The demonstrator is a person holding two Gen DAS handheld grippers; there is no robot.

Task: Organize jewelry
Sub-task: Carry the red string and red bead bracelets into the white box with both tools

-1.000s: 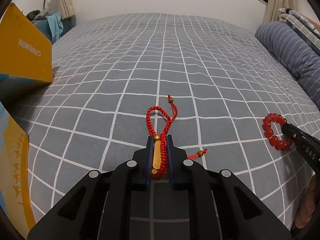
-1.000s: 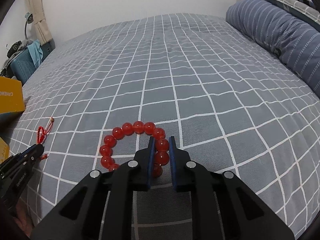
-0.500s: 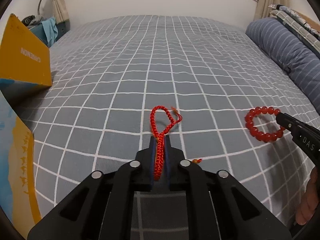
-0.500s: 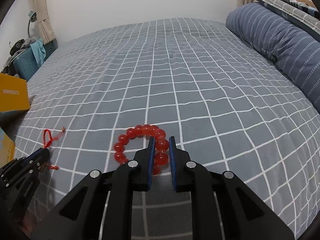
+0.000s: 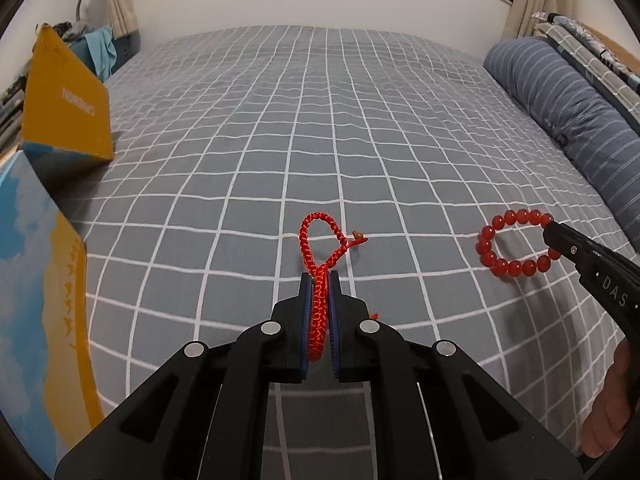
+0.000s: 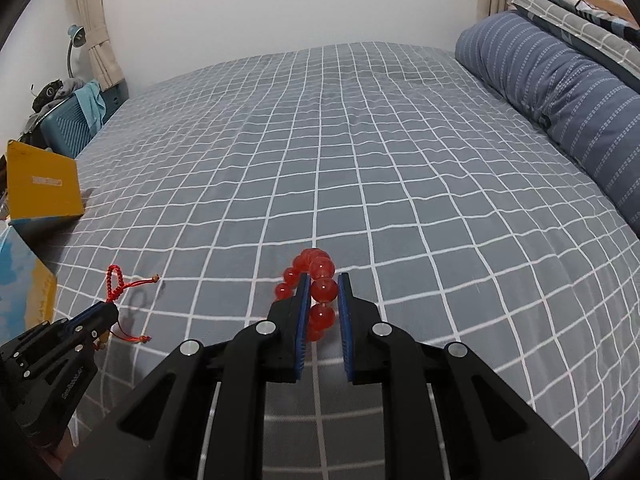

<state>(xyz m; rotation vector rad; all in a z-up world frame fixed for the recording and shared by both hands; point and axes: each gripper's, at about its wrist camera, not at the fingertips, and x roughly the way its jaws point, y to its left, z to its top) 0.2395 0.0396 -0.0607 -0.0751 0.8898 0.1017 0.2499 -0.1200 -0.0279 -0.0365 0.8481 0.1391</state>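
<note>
My left gripper point(image 5: 320, 280) is shut on a red braided cord bracelet point(image 5: 320, 240), holding it above the grey checked bedspread point(image 5: 320, 120); its loop sticks out ahead of the fingers. It also shows in the right wrist view point(image 6: 116, 284). My right gripper point(image 6: 324, 280) is shut on a red bead bracelet point(image 6: 320, 272), lifted off the bed and hanging edge-on. In the left wrist view the bead bracelet point(image 5: 512, 244) hangs from the right gripper point(image 5: 554, 236) at the right.
An open yellow and blue box point(image 5: 64, 96) stands at the bed's left edge, its near blue and yellow wall point(image 5: 36, 280) close to my left gripper. A striped blue bolster point(image 6: 560, 80) lies along the right side.
Both grippers have risen from the bedspread with their bracelets. The bead bracelet has turned edge-on in the right gripper; the cord bracelet has turned in the left, its gold piece hidden.
</note>
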